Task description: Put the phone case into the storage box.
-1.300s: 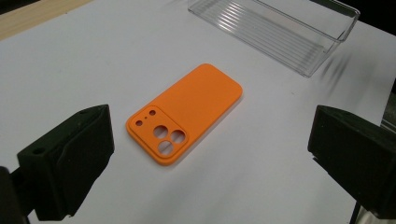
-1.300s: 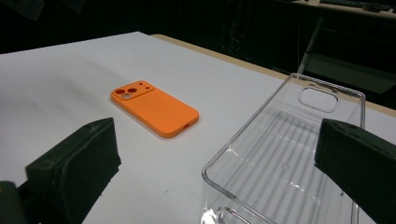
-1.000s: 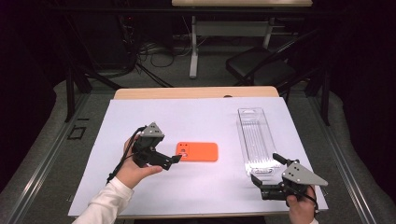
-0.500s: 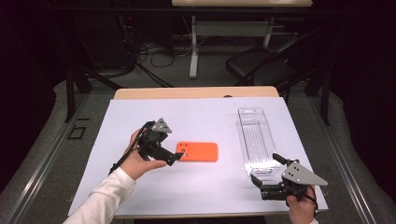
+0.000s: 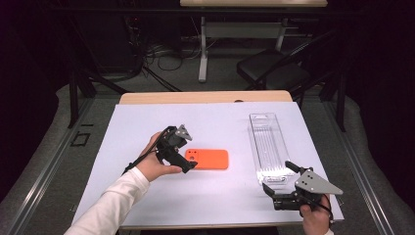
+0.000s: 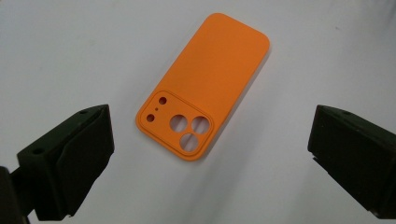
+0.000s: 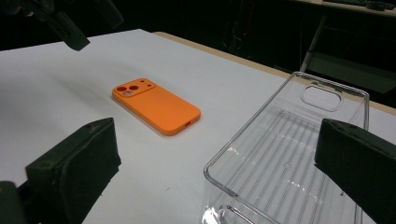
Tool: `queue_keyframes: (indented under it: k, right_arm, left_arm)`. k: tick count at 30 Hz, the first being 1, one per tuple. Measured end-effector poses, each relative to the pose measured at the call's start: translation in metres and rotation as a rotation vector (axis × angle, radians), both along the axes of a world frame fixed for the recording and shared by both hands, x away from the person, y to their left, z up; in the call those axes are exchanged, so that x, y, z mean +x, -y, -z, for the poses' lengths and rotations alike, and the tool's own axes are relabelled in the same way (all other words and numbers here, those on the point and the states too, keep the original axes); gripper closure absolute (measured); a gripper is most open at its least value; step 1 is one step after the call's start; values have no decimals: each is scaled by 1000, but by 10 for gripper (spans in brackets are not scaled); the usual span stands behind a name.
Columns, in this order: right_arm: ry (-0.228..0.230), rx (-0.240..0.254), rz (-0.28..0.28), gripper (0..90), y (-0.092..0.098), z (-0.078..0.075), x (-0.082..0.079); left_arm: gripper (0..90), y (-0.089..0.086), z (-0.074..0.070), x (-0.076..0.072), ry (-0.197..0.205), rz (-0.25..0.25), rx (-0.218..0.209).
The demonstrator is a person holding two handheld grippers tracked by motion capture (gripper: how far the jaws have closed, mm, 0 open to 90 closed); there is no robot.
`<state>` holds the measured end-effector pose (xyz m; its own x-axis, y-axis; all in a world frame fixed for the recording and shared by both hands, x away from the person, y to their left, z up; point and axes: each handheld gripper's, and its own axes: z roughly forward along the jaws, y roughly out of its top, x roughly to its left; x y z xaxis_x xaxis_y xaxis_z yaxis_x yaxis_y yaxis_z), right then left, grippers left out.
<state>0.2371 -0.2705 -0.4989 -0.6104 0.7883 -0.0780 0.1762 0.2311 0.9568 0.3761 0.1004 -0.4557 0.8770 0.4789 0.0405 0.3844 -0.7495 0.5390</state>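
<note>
1. Where the table's near edge meets the person's right hand, the right gripper (image 5: 280,188) sits low over the white table cover (image 5: 220,122), its jaws spread wide with nothing between them; in the right gripper view the two black jaws stand far apart at the bottom corners.
2. Just beyond those jaws lies the clear plastic tray (image 5: 268,149), long and narrow, with a ribbed floor and its near end close to the right gripper's tips. In the right gripper view the tray's near corner (image 7: 261,172) sits between the jaws, not touched by either as far as can be told.
3. Left of the tray, near the middle of the cover, the orange phone case (image 5: 207,159) lies flat with its back up, well apart from the tray. Its camera cutouts face the left side of the table.
4. At the case's camera end, the left gripper (image 5: 188,165) is held by the person's left hand (image 5: 154,164), tilted down toward the case. In the left gripper view the case (image 6: 205,84) lies on the cover between and beyond the jaws, which are wide open and grip nothing; neither jaw touches it.
5. Beyond the cover, a strip of the wooden tabletop (image 5: 205,97) shows at the far edge.
6. Farther off, on the dark floor, stand a dark chair (image 5: 274,73) and loose cables (image 5: 156,54).
</note>
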Motion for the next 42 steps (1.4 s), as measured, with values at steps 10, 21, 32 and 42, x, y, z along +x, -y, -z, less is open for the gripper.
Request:
queue_keyframes:
  k: [10, 21, 32, 42]
  right_arm:
    - [0, -2, -2, 0, 0, 0, 0]
    - [-2, -3, -7, 0, 0, 0, 0]
    - [-3, -6, -9, 0, 0, 1, 1]
    - [-12, 0, -10, 0, 0, 1, 1]
  left_arm:
    - [6, 14, 1, 9, -8, 68, 54]
    - [8, 19, 4, 28, -32, 49, 55]
    - [157, 24, 8, 51, -75, -13, 4]
    - [359, 26, 20, 70, -104, -73, 5]
